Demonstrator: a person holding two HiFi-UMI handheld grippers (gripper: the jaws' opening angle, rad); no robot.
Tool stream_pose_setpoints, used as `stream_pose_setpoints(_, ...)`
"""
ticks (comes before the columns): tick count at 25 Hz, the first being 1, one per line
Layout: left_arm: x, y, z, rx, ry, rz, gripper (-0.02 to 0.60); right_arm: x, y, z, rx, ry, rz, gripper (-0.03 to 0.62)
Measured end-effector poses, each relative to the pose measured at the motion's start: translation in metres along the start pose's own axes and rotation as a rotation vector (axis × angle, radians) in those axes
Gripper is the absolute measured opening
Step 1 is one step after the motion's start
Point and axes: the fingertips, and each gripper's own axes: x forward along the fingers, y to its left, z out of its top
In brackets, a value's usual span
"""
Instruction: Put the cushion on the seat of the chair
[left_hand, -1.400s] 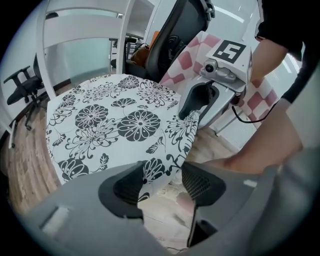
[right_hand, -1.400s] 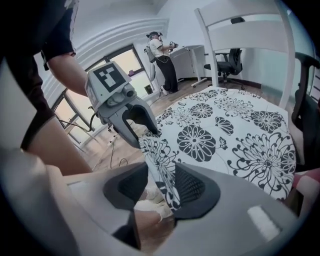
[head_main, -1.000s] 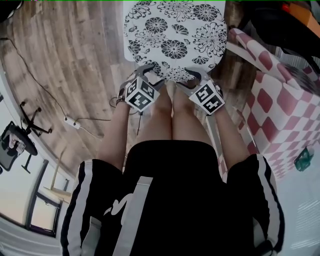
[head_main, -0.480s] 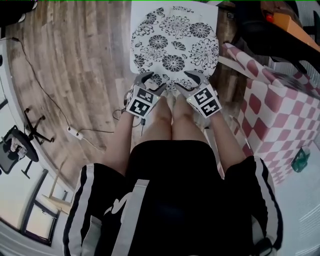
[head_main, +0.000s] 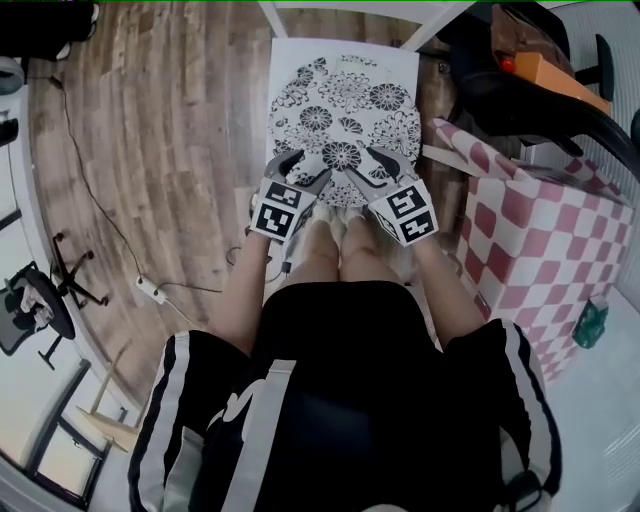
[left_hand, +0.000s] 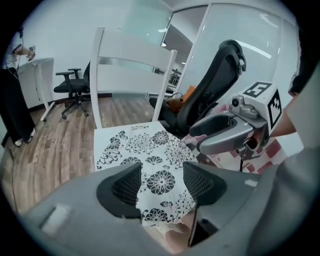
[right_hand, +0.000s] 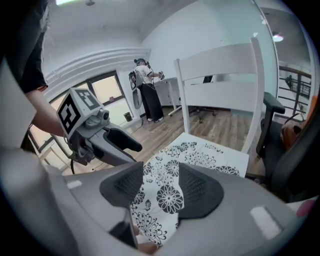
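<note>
Cushion (head_main: 345, 120), white with black floral print, is laid flat on the seat of the white chair (left_hand: 131, 49). It is squared to the seat, its near edge at the seat's front edge and its far edge against the backrest posts.

Left gripper (head_main: 303, 170) is held above the chair's front edge, left side, tilted down toward the seat. Its jaws are spread wide and nothing is clamped. Only the print is seen through the gap, well below the pads.

Right gripper (head_main: 368, 168) is held above the chair's front edge, right side, also tilted down. Its jaws are near full spread and have just been closing a touch. Nothing is gripped between them, and the cushion is seen beyond the gap, clear of the pads.

Neither gripper is in contact with the cushion. The two are side by side, apart from each other.

The person's bare legs (head_main: 340, 250) are seen right at the front of the chair.

A pink-and-white checkered block (head_main: 540, 230) is set just right of the chair, with a black office chair (head_main: 530, 90) behind it. A power strip (head_main: 150, 290) with cable is lying on the wood floor (head_main: 150, 150), well left of the chair.
</note>
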Motion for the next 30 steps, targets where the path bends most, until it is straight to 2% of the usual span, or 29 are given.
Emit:
stream_pose_setpoints(3,-0.011,0.002,0.033,-0.026,-0.059,0.01,0.262,-0.01,-0.006,0.028,-0.02,-0.06,-0.036,0.219)
stream_pose_setpoints(9,-0.044,0.002,0.09,-0.076,-0.179,0.011,0.259,-0.041,-0.013,0.085,0.006,-0.2,-0.084,0.209)
stream_pose_setpoints(15,-0.074,-0.012,0.134,-0.009,-0.27,0.023,0.259,-0.074,-0.016,0.131,0.007,-0.321,-0.121,0.206)
stream_pose_setpoints(19,-0.09,-0.015,0.157,0.037,-0.33,0.046,0.259,-0.091,-0.015,0.16,-0.038,-0.38,-0.144,0.199)
stream_pose_setpoints(21,-0.1,-0.019,0.17,0.05,-0.363,0.053,0.233,-0.102,-0.014,0.172,-0.058,-0.412,-0.148,0.189)
stream_pose_setpoints(28,-0.137,-0.032,0.225,0.1,-0.497,0.061,0.225,-0.143,-0.008,0.22,-0.094,-0.549,-0.167,0.158)
stream_pose_setpoints(30,-0.149,-0.037,0.238,0.1,-0.531,0.063,0.195,-0.156,-0.005,0.233,-0.124,-0.581,-0.179,0.128)
